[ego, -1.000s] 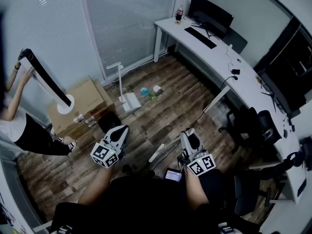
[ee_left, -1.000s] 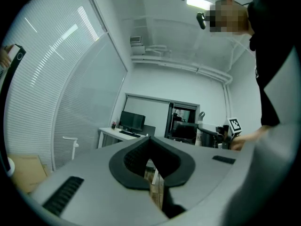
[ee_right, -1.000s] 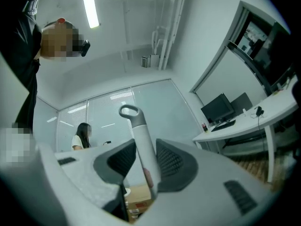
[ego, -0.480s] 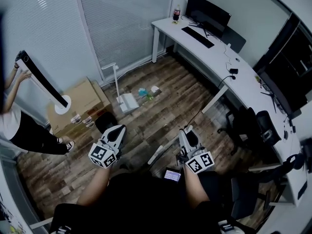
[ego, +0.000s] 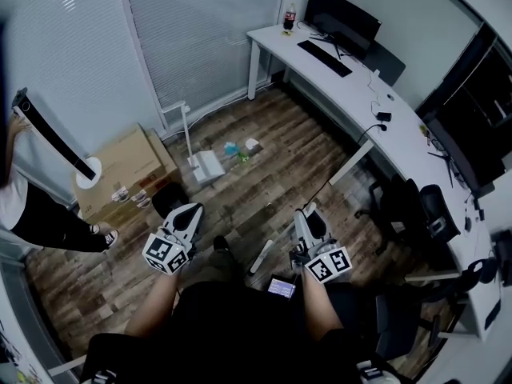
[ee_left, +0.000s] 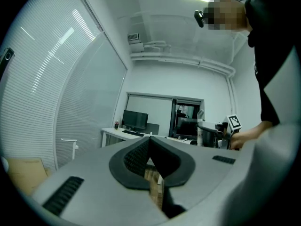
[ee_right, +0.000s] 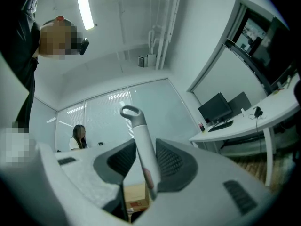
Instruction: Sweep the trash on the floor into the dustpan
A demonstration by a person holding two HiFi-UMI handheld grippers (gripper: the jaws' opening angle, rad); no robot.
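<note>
The white dustpan stands on the wooden floor with its handle upright. Just right of it lie a few bits of trash, blue-green and white. My left gripper is held level, well short of the dustpan. Its jaws are shut with nothing between them. My right gripper is shut on a white broom handle, whose looped end sticks up past the jaws. A short white length of the broom shows between my two hands in the head view.
A cardboard box and a black stool stand left of the dustpan. A person at the left edge holds a long black pole with a round white base. A white L-shaped desk and office chairs fill the right side.
Both grippers have drifted a little across the floor, keeping their grip states. The person at the left has shifted further out of view with the black pole.
</note>
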